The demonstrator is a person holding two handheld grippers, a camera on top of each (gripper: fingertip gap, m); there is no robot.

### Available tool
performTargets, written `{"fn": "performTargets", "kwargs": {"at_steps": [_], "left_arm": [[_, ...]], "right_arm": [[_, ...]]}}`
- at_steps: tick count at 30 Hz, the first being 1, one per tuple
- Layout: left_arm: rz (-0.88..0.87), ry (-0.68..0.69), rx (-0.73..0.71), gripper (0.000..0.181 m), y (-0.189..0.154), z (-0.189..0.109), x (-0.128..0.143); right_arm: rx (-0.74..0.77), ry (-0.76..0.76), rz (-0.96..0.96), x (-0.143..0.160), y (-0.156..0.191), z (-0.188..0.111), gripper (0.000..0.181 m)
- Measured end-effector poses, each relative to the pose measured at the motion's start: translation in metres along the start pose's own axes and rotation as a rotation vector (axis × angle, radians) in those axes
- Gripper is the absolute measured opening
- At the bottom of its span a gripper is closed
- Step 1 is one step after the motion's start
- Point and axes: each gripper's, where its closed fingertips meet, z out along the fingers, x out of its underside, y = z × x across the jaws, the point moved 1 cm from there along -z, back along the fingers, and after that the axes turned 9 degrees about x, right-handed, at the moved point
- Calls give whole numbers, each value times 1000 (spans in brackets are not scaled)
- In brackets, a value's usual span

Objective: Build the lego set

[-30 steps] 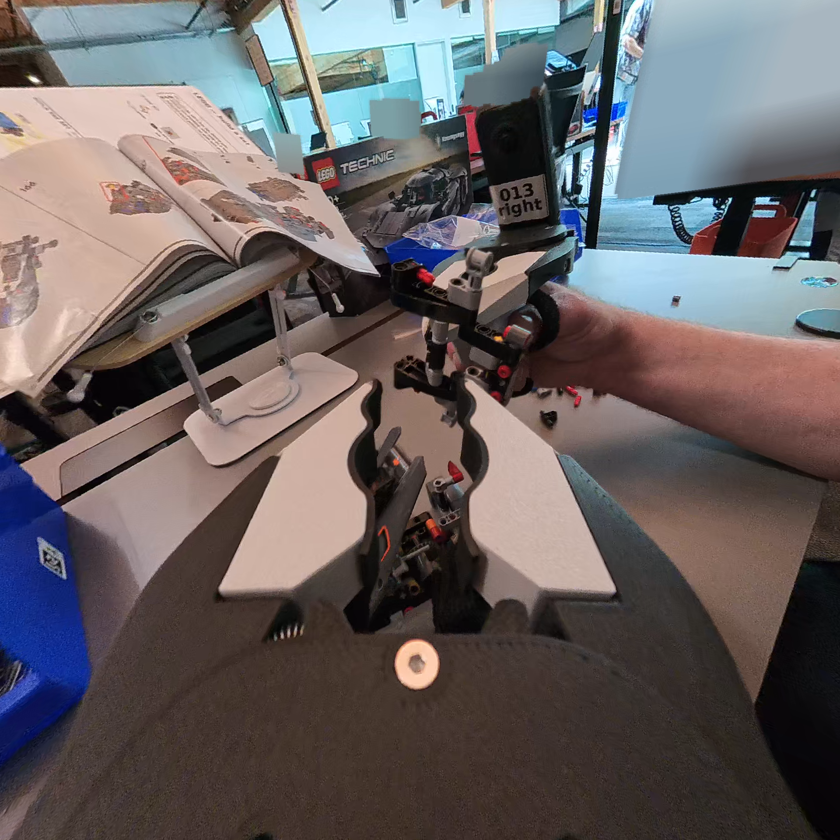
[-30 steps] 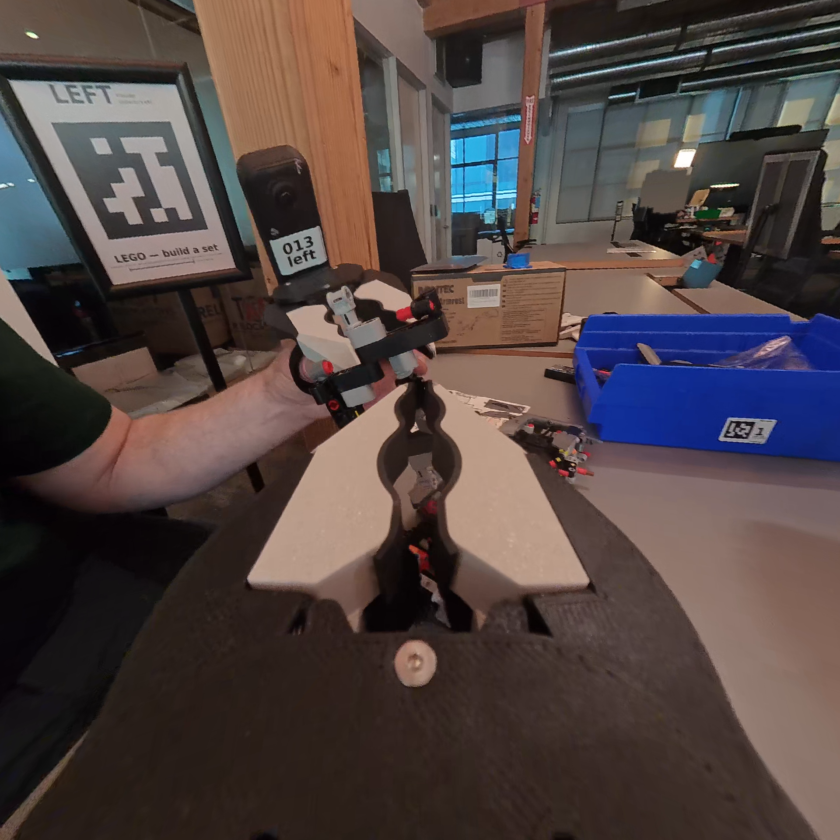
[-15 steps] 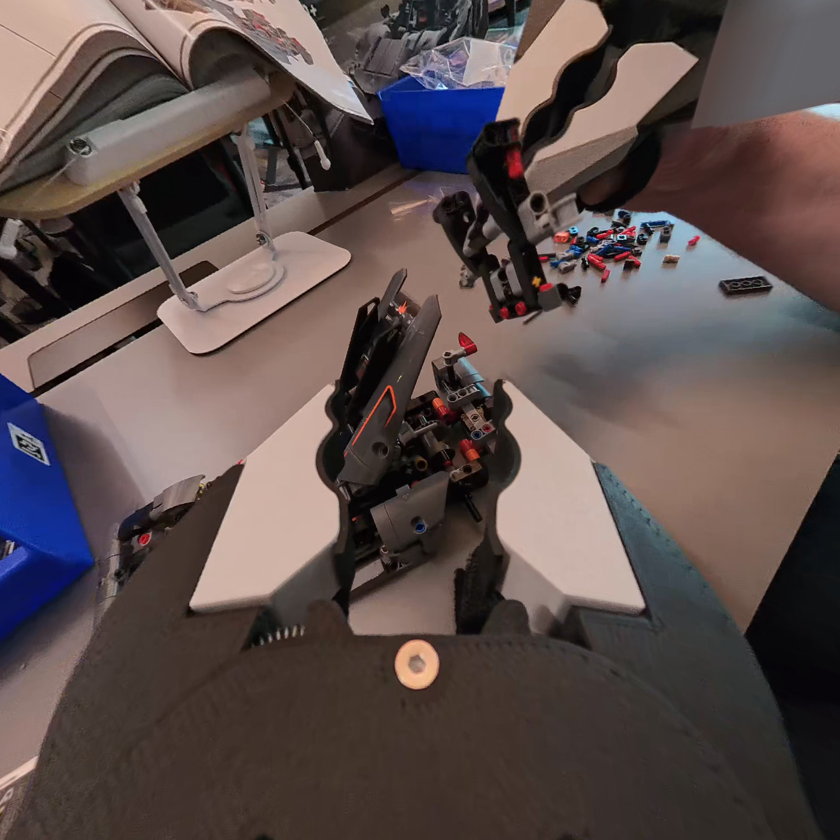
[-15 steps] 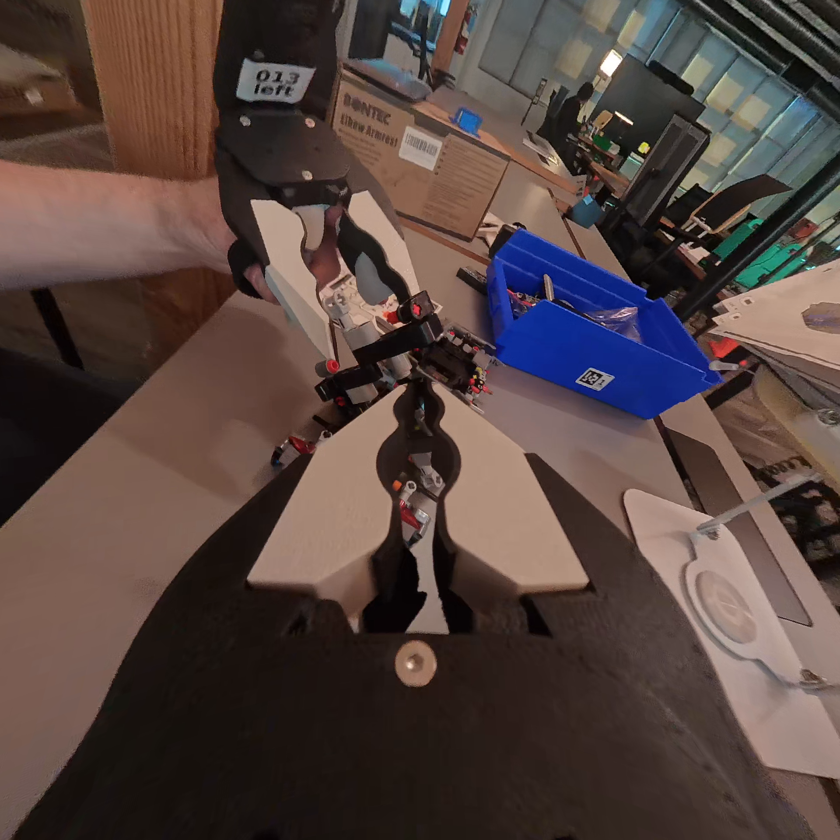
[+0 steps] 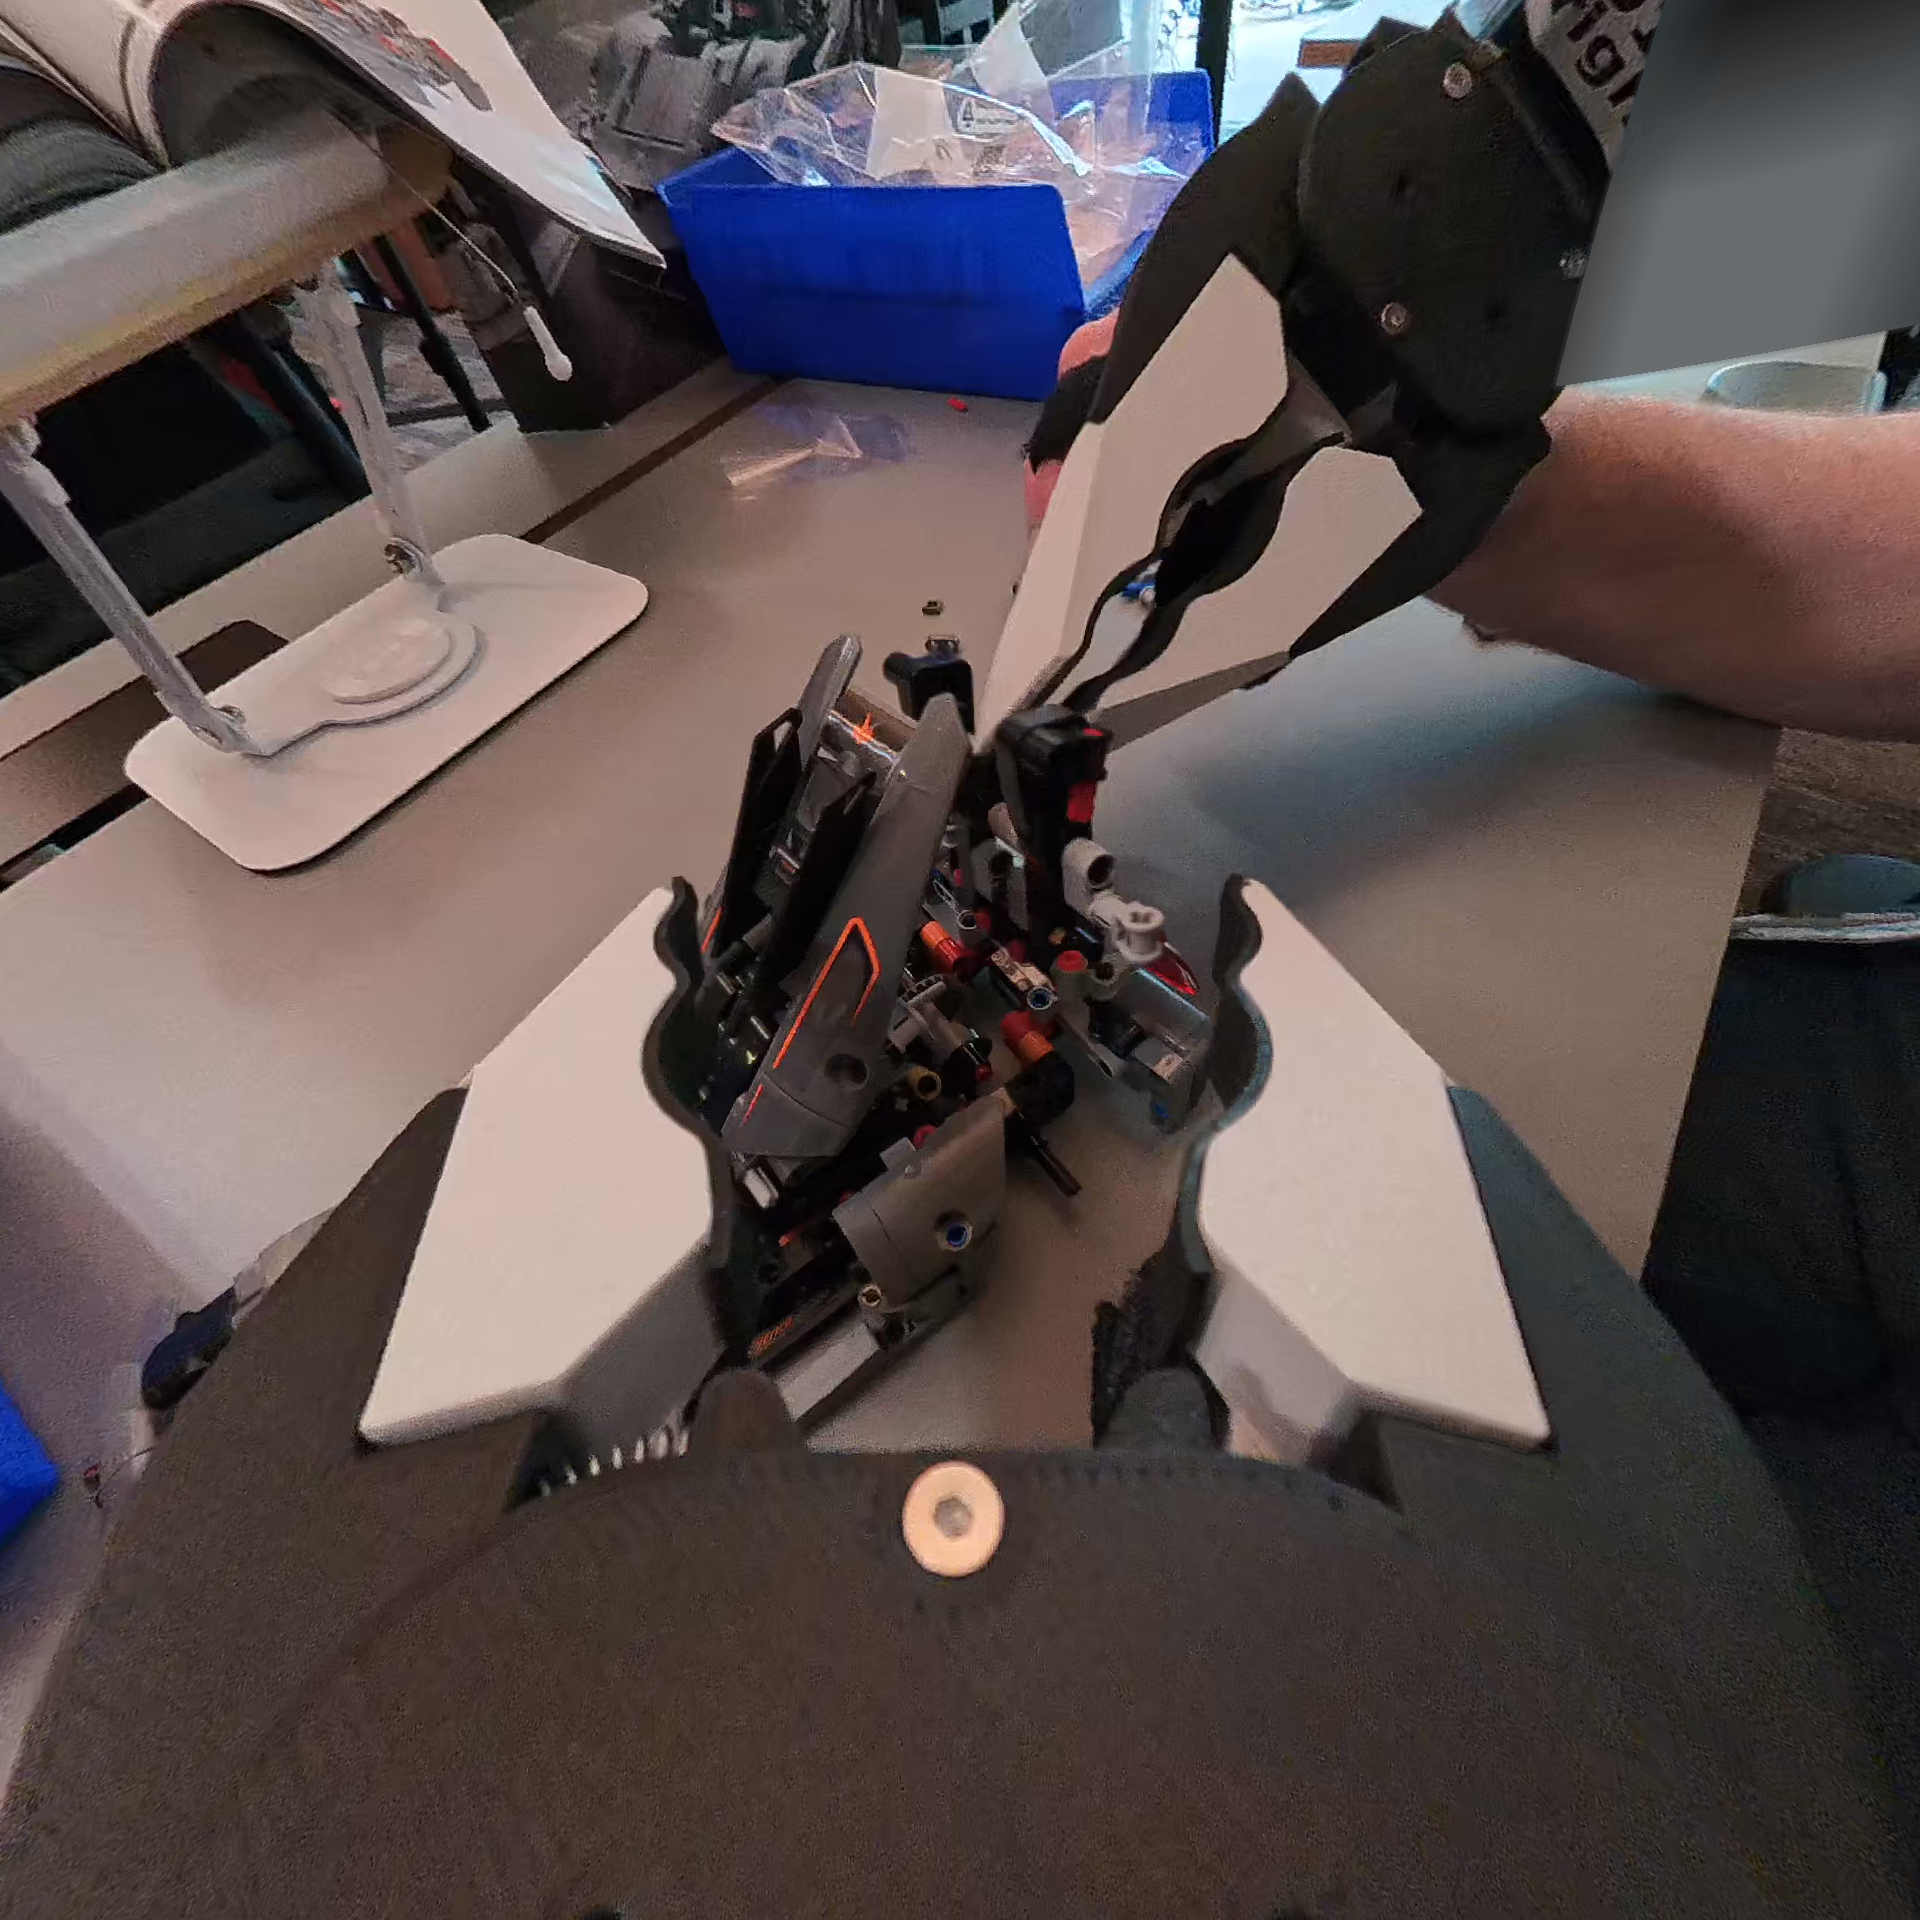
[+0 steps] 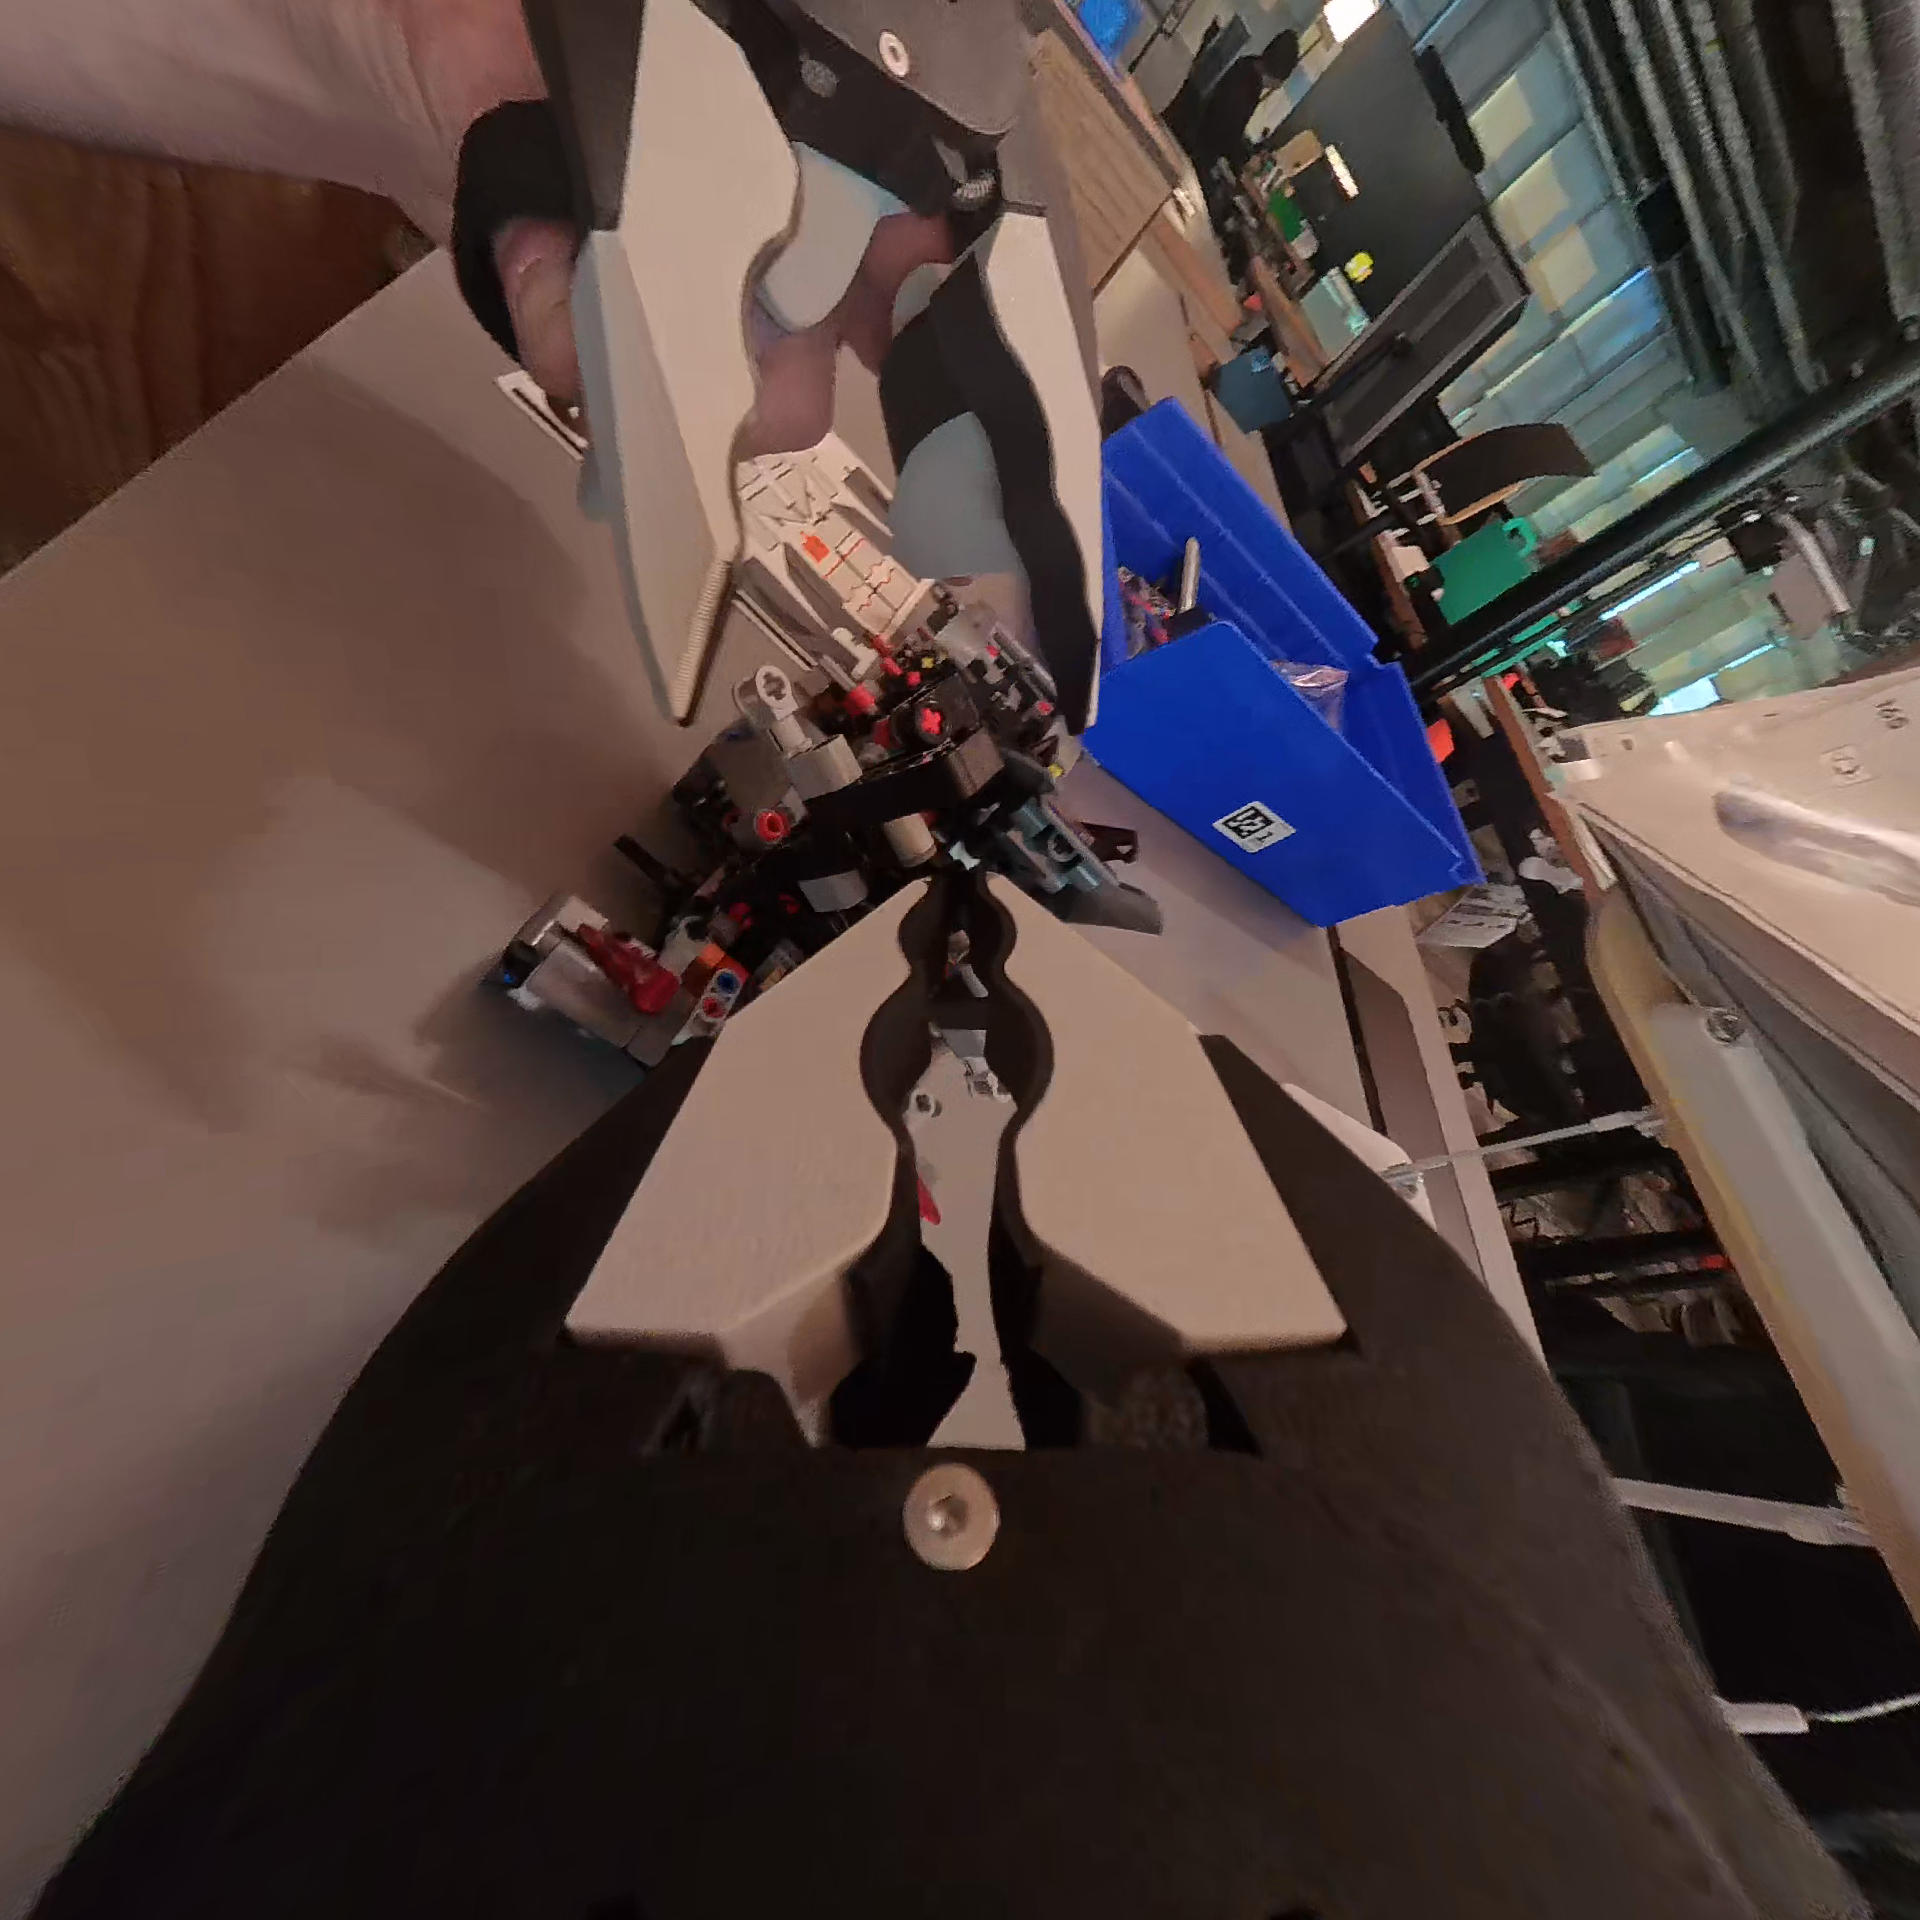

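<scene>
While the partly built lego model (image 5: 883, 1049) stands on the grey tabletop (image 5: 312, 1018), the left gripper (image 5: 951, 914) frames it with its jaws spread wide on either side, neither white finger clearly touching it in the left wrist view. The model is a dense cluster of black, grey and red pieces with tall dark grey panels edged in orange rising at its left side. From the upper right, the right gripper (image 5: 1023, 717) reaches down at a slant, its jaws nearly closed and pinched on a black lego subassembly (image 5: 1049, 790) that carries red pins and meets the top of the model. In the right wrist view the same black subassembly (image 6: 914, 779) sits at the tips of the right gripper (image 6: 951, 883), lying across the model (image 6: 790, 831), and the left gripper (image 6: 883, 665) hangs above with its fingers well apart. A blue bin (image 6: 1278, 748) stands on the tabletop just beyond the model, holding small parts and a clear bag. Another blue bin (image 5: 883, 270) with crumpled clear plastic on top sits at the far side in the left wrist view. To the left there, a white book stand (image 5: 364, 686) holds an open instruction booklet (image 5: 416, 73) above the tabletop. A person's forearm (image 5: 1714, 561) extends behind the right gripper.
</scene>
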Motion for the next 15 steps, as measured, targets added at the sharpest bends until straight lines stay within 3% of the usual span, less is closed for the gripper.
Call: {"fn": "performTargets", "kwargs": {"at_steps": [5, 10, 15], "left_arm": [[47, 22, -6, 94, 0, 8, -4], [117, 111, -124, 72, 9, 22, 5], [176, 105, -263, 48, 18, 20, 6]], "right_arm": [[39, -19, -28, 0, -3, 9, 0], [79, -23, -31, 2, -6, 16, 1], [113, -36, -4, 4, -11, 18, 1]]}}
